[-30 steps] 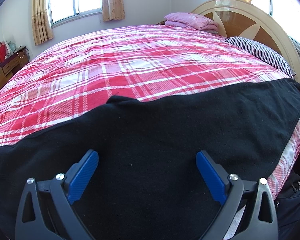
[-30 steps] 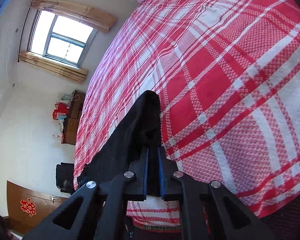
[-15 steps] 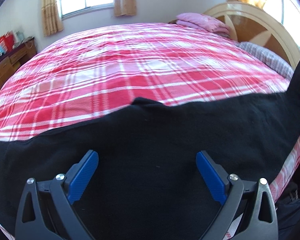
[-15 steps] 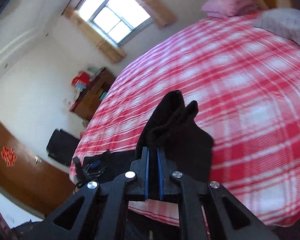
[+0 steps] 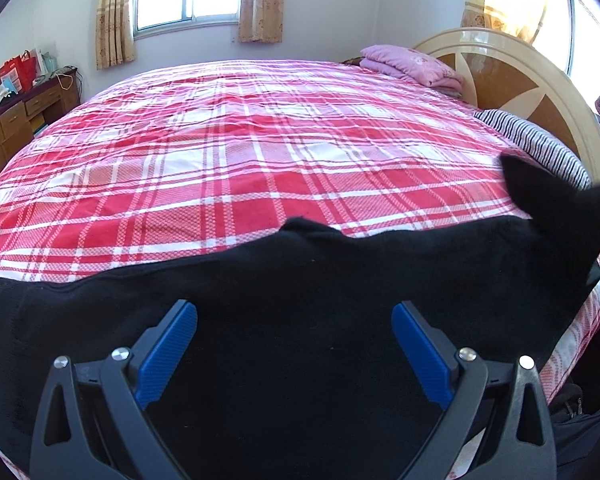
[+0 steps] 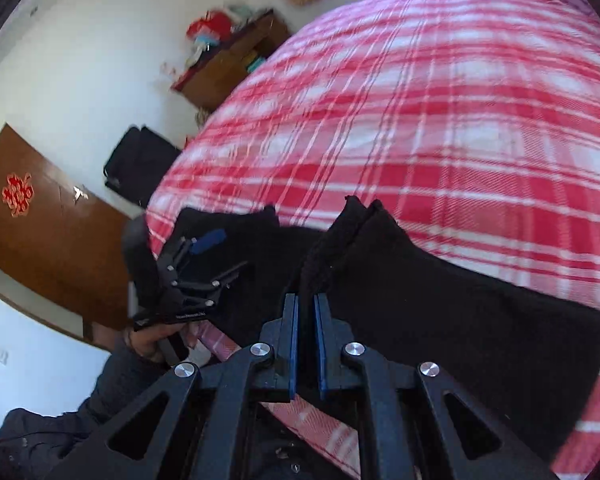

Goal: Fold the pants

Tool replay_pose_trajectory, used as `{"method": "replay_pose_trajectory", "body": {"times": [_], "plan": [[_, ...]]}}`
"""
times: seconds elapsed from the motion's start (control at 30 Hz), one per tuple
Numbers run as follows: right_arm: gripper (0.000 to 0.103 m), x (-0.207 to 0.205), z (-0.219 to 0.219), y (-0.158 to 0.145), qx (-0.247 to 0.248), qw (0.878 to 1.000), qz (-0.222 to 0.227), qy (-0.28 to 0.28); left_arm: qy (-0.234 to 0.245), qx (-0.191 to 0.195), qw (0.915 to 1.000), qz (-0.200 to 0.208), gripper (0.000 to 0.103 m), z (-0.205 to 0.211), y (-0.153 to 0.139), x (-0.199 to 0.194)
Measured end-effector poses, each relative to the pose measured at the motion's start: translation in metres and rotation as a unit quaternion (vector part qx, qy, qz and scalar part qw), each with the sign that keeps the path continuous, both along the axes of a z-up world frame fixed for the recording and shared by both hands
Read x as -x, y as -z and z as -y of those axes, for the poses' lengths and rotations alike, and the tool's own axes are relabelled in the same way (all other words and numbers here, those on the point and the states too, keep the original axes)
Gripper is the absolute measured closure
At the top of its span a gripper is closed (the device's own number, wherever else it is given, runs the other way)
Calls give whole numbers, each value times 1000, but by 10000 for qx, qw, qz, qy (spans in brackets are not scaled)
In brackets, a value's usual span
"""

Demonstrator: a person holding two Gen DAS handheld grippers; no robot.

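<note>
Black pants (image 5: pixel 300 300) lie stretched along the near edge of a bed with a red plaid cover (image 5: pixel 240 152). My left gripper (image 5: pixel 294 340) is open and hovers over the middle of the pants, holding nothing. My right gripper (image 6: pixel 304 320) is shut on one end of the pants (image 6: pixel 440 300) and lifts it off the bed; that raised end shows at the right of the left wrist view (image 5: pixel 548 200). The left gripper also shows in the right wrist view (image 6: pixel 208 256), open over the far part of the pants.
A folded pink blanket (image 5: pixel 412 66) and a striped pillow (image 5: pixel 540 148) lie by the headboard (image 5: pixel 520 76). A wooden desk (image 5: pixel 16 116) stands at the left wall. A black bag (image 6: pixel 140 164) sits on the floor by a brown door (image 6: pixel 40 220).
My right gripper has lifted the pants end and carried it over towards the left gripper, turning its view. The left gripper stays open and has tilted up slightly.
</note>
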State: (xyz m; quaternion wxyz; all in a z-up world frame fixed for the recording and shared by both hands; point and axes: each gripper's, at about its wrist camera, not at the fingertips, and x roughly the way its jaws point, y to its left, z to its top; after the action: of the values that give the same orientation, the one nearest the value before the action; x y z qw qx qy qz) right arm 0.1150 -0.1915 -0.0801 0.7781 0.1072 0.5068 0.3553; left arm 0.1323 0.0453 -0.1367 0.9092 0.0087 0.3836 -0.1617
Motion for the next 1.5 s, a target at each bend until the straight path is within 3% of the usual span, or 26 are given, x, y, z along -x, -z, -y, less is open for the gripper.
{"method": "replay_pose_trajectory", "body": {"times": [0.17,0.23,0.3,0.33,0.37,0.53,0.67,0.73,0.83,0.87,0.9,0.93,1.0,1.2,1.4,1.5], "plan": [[93,-8,-56,63,656,9953,-434,-557,209,500,9985,-128,2,5,0,1],[90,-9,-61,71,592,9954,-494,-568,370,723,9964,-226,2,11,1,2],[67,-5,-48,64,352,9965,-499,-578,521,808,9950,-262,2,18,0,5],[45,-2,-38,58,257,9971,-454,-550,604,844,9942,-284,2,23,0,5],[41,2,-25,50,188,9981,-353,-478,667,876,9934,-310,2,28,-1,6],[41,9,37,32,127,9998,-121,61,1170,1071,9857,-566,3,65,-5,4],[41,0,97,31,-98,9974,-244,673,1450,897,9805,-979,23,100,0,-3],[41,-3,120,30,-194,9957,-239,873,1449,789,9815,-974,25,112,0,-5],[41,-12,150,31,-404,9900,-280,1322,1359,570,9836,-1036,42,126,-1,-9],[41,-14,155,33,-435,9884,-308,1421,1305,513,9846,-1045,56,128,-1,-9],[41,-16,156,35,-427,9877,-332,1464,1258,417,9858,-1033,77,131,-2,-9],[41,-16,157,36,-404,9876,-348,1477,1195,322,9871,-1011,85,132,-4,-7],[41,-15,151,37,-325,9888,-318,1424,1083,445,9883,-979,90,125,-11,-4],[41,-4,140,16,-486,9922,112,1145,1006,1080,9829,-1098,93,96,-26,6],[41,0,139,13,-663,9926,154,1005,749,1124,9839,-1174,93,78,-22,2],[41,-2,131,22,-790,9930,15,873,686,939,9858,-1214,93,81,-14,1]]}}
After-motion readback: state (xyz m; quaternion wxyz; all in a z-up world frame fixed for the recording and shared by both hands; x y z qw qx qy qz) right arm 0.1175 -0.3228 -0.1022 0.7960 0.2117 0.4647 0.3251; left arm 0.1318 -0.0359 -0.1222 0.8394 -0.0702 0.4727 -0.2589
